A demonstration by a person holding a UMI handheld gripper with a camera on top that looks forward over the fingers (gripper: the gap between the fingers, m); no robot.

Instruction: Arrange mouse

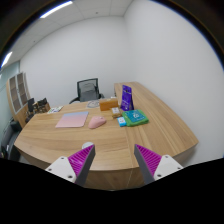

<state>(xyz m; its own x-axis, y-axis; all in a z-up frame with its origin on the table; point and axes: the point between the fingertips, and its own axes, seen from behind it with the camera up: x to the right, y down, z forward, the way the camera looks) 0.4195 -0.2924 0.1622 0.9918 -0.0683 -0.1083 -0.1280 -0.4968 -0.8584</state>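
A pink mouse (96, 122) lies on the wooden desk (100, 140), just right of a pink mouse mat (72, 120). My gripper (114, 160) is open and empty, held above the desk's near edge. Its purple pads (82, 158) stand wide apart. The mouse and the mat are well beyond the fingers, towards the left one.
A teal box (133, 118) and a purple carton (127, 98) stand on the desk to the right of the mouse. An orange box (107, 104) sits further back. A black office chair (89, 90) stands behind the desk, and shelves (17, 95) line the left wall.
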